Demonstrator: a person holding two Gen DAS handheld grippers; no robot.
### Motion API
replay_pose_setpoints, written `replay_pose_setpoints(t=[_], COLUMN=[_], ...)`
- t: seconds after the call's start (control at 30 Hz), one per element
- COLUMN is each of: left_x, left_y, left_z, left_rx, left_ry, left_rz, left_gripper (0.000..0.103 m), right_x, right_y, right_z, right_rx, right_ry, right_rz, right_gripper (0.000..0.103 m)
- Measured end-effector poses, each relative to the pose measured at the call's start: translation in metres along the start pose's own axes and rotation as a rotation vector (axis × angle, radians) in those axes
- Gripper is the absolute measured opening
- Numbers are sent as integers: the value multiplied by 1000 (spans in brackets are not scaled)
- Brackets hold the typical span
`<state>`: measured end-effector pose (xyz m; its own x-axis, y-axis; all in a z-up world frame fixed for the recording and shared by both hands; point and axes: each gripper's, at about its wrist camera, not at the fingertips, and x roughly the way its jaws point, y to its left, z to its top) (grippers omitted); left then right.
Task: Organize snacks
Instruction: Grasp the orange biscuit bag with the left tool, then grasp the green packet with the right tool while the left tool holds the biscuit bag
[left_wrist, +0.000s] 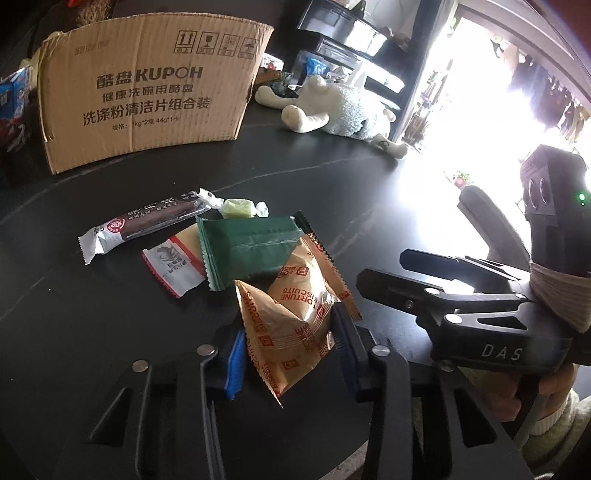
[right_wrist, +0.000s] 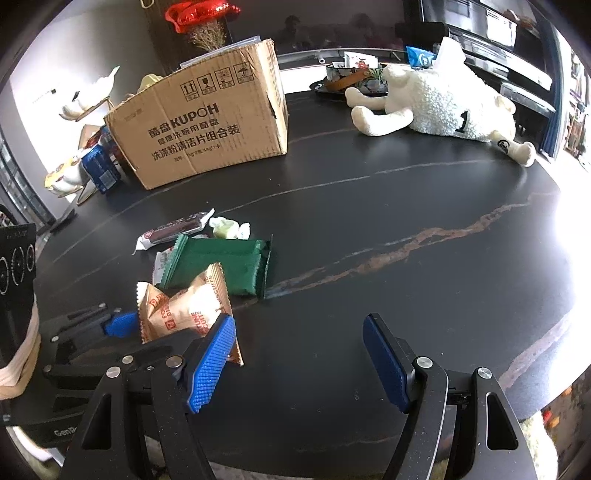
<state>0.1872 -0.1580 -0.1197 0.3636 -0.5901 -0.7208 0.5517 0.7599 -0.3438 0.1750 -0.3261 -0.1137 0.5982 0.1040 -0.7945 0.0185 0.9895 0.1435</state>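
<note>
An orange fortune-biscuit packet (left_wrist: 295, 317) sits between the blue pads of my left gripper (left_wrist: 290, 354), which is shut on it just above the black table; it also shows in the right wrist view (right_wrist: 184, 314). Beyond it lie a green packet (left_wrist: 251, 247), a red-and-white sachet (left_wrist: 173, 267), a brown bar (left_wrist: 147, 225) and a pale green candy (left_wrist: 240, 208). A cardboard box (left_wrist: 147, 92) stands upright at the back. My right gripper (right_wrist: 299, 362) is open and empty, to the right of the orange packet.
A white plush sheep (right_wrist: 443, 107) lies at the back right of the black table (right_wrist: 406, 206). A blue snack pack (right_wrist: 99, 168) sits left of the box. A patterned bowl (right_wrist: 351, 79) stands behind the sheep. The table edge curves at the right.
</note>
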Motion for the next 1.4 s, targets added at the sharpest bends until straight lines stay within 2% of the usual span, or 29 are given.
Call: replay_pose_setpoints(t=[0.27,0.47,0.5,0.6,0.87,1.0,1.13,1.27,1.4], left_x=[-18,-45,-48,-56,-66,-70,-71,-69,-67], left_y=[4,16,17,27,53,55,59,61,65], left_z=[-2,2,3,4,6,6,6,6,5], left_rx=[-3,0,1,-8,-36,-40,-45,-60,-80], left_ry=[-50,-128,-136,-172,-221,-239,-238,-231,-223], left_rz=[49,168,198,251,320,327,329,324,322], left_gripper=[38,38,39,39,39,39,39,39,39], right_x=[-1,5,7,12,31,40,46,56,66], right_y=[13,29,31,38,58,64,68,71,78], right_z=[1,2,2,6,23,29,33,33,33], right_rx=[-25,-22,-19,-11,-15,-10,-24,-50,-83], right_ry=[-19,-15,-13,-8,0,10,-2,27,45], right_rz=[28,71,70,72,44,52,50,40,-9], right_gripper=[73,73,74,86,87,87,99,100,100])
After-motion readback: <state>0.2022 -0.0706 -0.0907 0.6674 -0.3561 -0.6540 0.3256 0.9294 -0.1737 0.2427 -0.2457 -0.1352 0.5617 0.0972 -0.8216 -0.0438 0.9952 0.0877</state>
